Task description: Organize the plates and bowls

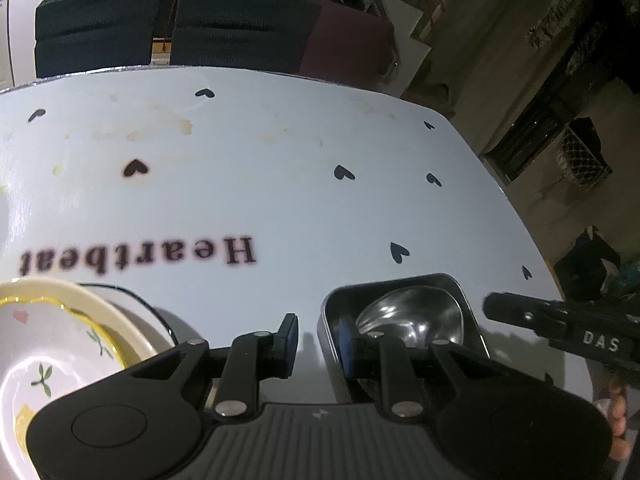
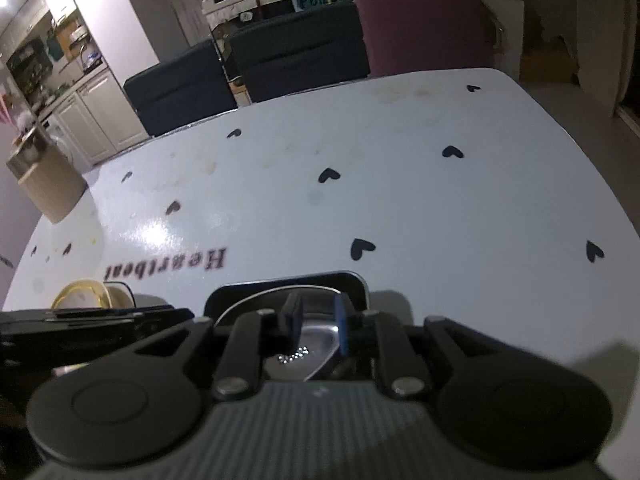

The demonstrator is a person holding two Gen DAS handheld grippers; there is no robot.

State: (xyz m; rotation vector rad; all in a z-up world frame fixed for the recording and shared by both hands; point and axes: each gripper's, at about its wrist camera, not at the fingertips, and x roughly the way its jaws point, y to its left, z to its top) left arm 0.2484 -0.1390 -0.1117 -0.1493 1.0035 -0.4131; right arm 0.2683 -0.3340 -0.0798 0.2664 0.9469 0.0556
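A square steel tray [image 1: 452,285] sits near the table's front edge and holds a shiny steel dish [image 1: 412,316]. My left gripper [image 1: 318,338] is open, its fingers on either side of the tray's left wall without pressing on it. My right gripper [image 2: 316,318] hangs open just above the steel dish [image 2: 316,340] in the tray [image 2: 354,280], with nothing pinched. It enters the left wrist view from the right [image 1: 494,307]. A cream bowl with a yellow rim and flowers [image 1: 60,340] rests in a white black-rimmed dish [image 1: 136,300] at the left.
The white table [image 2: 400,200] carries black hearts and the word "Heartbeat". Dark chairs [image 2: 180,88] and a maroon one [image 2: 420,28] stand along its far edge. A wooden box [image 2: 48,184] sits off the left side. The table's right edge [image 1: 520,216] drops to the floor.
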